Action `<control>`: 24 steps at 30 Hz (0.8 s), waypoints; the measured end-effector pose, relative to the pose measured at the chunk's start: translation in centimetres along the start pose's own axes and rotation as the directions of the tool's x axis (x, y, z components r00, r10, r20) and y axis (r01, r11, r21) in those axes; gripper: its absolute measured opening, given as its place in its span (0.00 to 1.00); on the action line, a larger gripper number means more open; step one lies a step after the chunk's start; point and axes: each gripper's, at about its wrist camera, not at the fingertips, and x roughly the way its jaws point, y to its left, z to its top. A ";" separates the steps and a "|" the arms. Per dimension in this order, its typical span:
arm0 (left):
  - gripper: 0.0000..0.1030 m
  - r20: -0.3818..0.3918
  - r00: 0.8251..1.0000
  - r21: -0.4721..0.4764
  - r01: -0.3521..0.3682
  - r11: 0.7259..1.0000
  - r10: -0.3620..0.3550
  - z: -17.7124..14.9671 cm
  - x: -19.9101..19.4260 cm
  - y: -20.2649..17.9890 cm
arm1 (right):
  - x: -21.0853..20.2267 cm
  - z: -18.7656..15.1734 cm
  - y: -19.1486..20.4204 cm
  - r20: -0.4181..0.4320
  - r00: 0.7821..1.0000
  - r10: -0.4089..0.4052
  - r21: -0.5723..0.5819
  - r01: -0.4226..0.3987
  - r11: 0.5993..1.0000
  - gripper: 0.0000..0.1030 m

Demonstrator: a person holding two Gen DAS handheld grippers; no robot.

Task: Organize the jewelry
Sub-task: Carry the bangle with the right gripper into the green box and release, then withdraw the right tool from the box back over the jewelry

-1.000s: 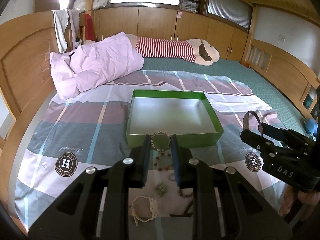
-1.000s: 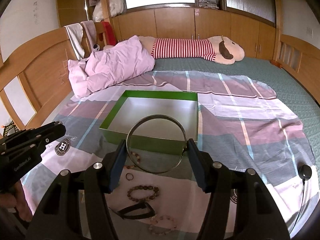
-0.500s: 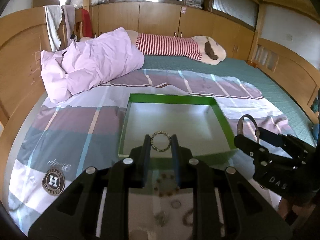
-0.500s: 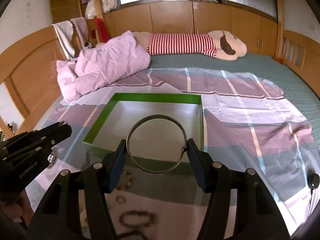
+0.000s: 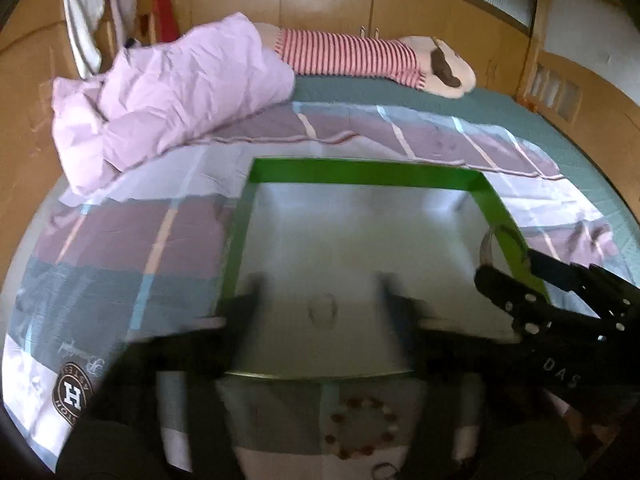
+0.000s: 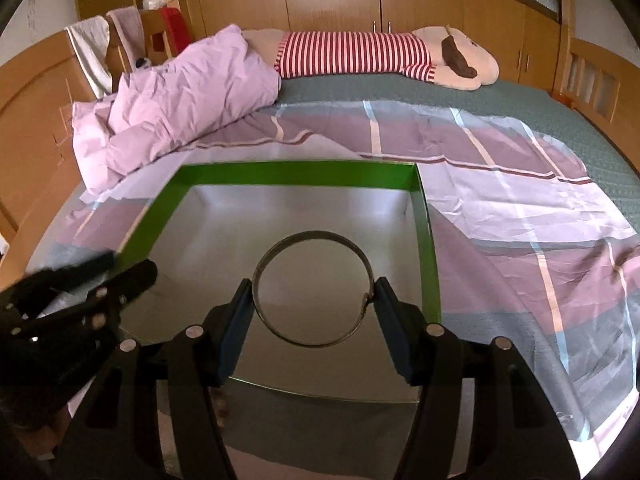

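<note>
Bed-top green box (image 6: 288,174) rim encloses right gripper's (image 6: 314,294) clamped bangle (image 6: 312,288).

left gripper (image 5: 320,304): black, blurred in its own view; from the right wrist, black links with silver screws.
right gripper (image 6: 314,304): black arms, flat dark-blue pads (image 6: 236,328), round silver pivot screws along each finger.
markings: white letters "DAS" on the right gripper's black body, seen from the left wrist.
skin: not clearly visible.
</note>
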 end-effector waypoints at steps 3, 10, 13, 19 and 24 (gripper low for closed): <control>0.77 0.002 1.000 0.003 0.013 1.000 -0.013 0.3 -0.2 0.0 | -0.5 0.1 -0.4 0.019 1.000 -0.007 0.005 0.006 1.000 0.67; 0.77 0.105 0.991 -0.024 0.084 0.996 -0.081 2.1 -8.2 0.9 | -9.2 1.7 -1.4 0.173 0.983 0.055 0.036 -0.062 0.997 0.69; 0.79 0.180 0.980 0.001 0.081 0.997 -0.080 1.6 -13.7 1.2 | -14.3 1.1 -1.7 0.235 0.971 0.046 0.020 -0.052 0.998 0.69; 0.82 0.193 0.979 -0.031 0.071 0.997 -0.064 -2.3 -21.4 2.5 | -21.8 -2.2 -2.1 0.265 0.963 0.048 0.019 -0.054 0.998 0.69; 0.82 0.228 0.974 -0.035 0.015 0.999 -0.007 -5.9 -26.1 3.1 | -24.9 -7.1 -2.3 0.256 0.966 0.038 0.017 -0.044 0.999 0.69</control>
